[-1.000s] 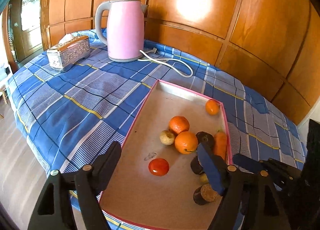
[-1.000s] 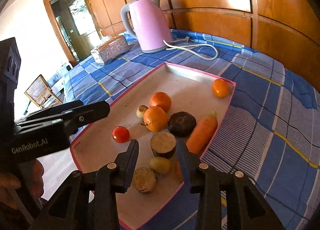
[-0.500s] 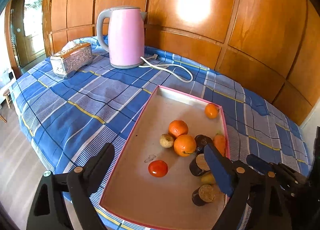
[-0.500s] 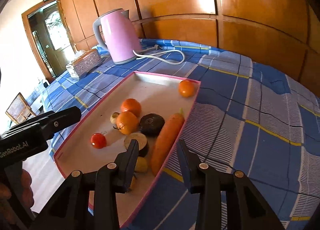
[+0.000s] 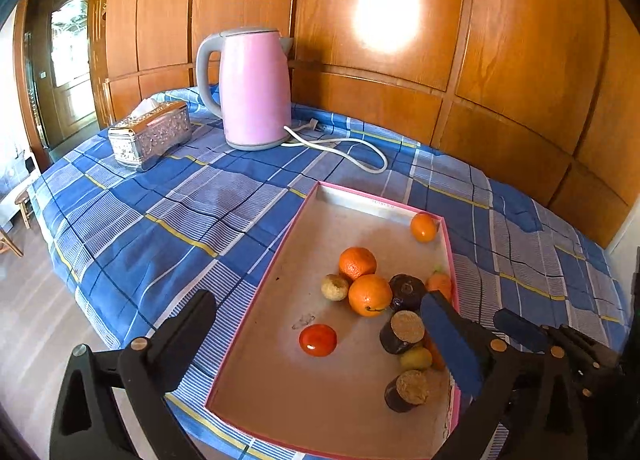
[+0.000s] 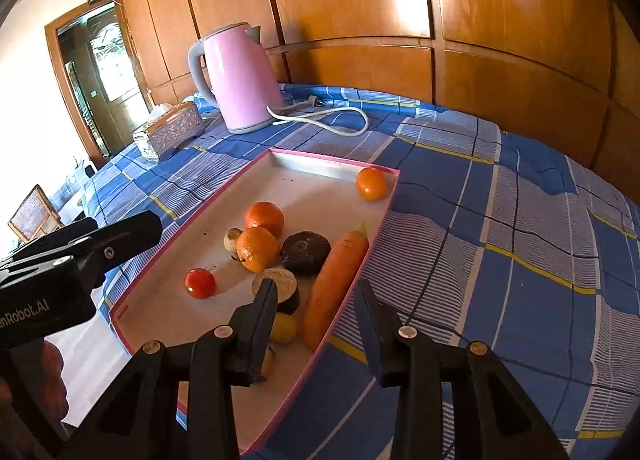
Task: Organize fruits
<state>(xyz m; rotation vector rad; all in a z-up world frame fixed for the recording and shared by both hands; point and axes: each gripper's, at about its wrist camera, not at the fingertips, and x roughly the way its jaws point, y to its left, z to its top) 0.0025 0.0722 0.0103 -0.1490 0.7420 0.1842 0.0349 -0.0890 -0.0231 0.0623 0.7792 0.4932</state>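
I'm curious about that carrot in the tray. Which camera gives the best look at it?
The right wrist view: the carrot lies in plain sight along the tray's right wall, nearly its whole length showing. In the left wrist view only an orange bit peeks out behind a dark round fruit and the left claw's blue-padded finger.

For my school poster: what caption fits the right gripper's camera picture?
Right gripper hovers open over a carrot in a pink-rimmed tray of fruit.

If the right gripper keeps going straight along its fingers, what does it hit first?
Probably the carrot lying along the tray's pink right rim. It sits in line between the fingers of the right gripper, which holds nothing. Depth is unclear, so the rim or the tablecloth could come first.
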